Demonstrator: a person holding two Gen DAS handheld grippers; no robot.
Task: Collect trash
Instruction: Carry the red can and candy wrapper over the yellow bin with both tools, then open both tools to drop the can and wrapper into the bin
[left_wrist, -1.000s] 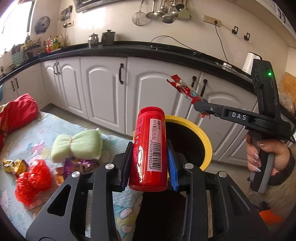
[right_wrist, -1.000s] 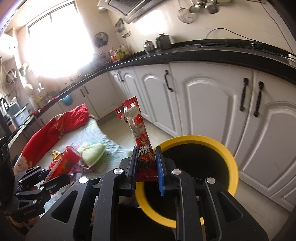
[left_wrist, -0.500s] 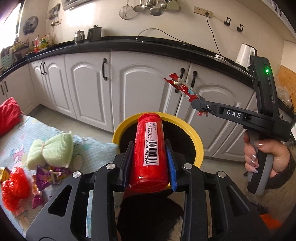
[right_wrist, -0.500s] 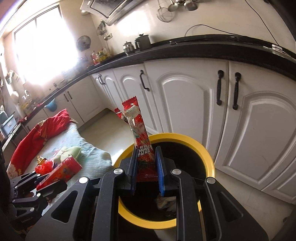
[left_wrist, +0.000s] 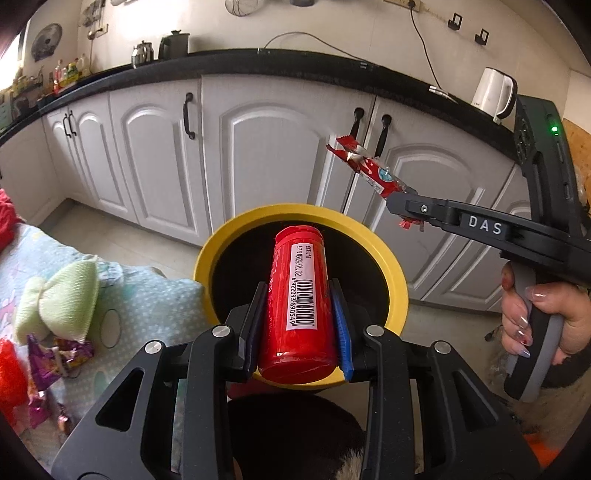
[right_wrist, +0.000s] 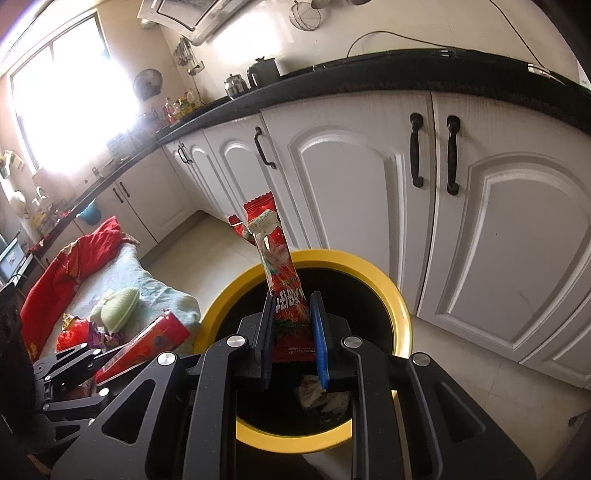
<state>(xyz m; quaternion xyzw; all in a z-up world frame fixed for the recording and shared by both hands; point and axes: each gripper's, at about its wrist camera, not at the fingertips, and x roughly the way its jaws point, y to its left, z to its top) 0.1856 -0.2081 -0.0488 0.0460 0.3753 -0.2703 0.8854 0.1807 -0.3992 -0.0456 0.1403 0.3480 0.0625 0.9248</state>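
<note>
**Both grippers now over the bin**

Since the earlier frame both views have swung from the table toward the bin (left_wrist: 400, 291): its yellow rim, then partly hidden behind the left gripper, now rings the whole can (left_wrist: 298, 295) in the left view, and the table (left_wrist: 147, 295) has slid off to the left edge.

The left gripper (left_wrist: 297, 317) is closed on the red can, 1 pad on each side, the barcode label facing the camera. The can points out over the bin's dark mouth.

The right gripper (right_wrist: 293, 325) is clamped on the lower end of a red wrapper (right_wrist: 277, 258). The wrapper stands up from the jaws, its torn top tilted left, over the bin opening. In the left view the same gripper comes in from the right with the wrapper (left_wrist: 369, 170) sticking out up and to the left, above the bin's far rim; a hand (left_wrist: 535, 317) grips its handle.

Crumpled pale trash (right_wrist: 317, 395) lies on the bin floor.

On the table by the bin sit a green cloth (left_wrist: 59, 295), purple wrappers (left_wrist: 62, 354) and a red mesh ball (left_wrist: 11, 373). White cabinets (left_wrist: 273, 147) under a black counter (left_wrist: 295, 62) stand behind the bin.
</note>
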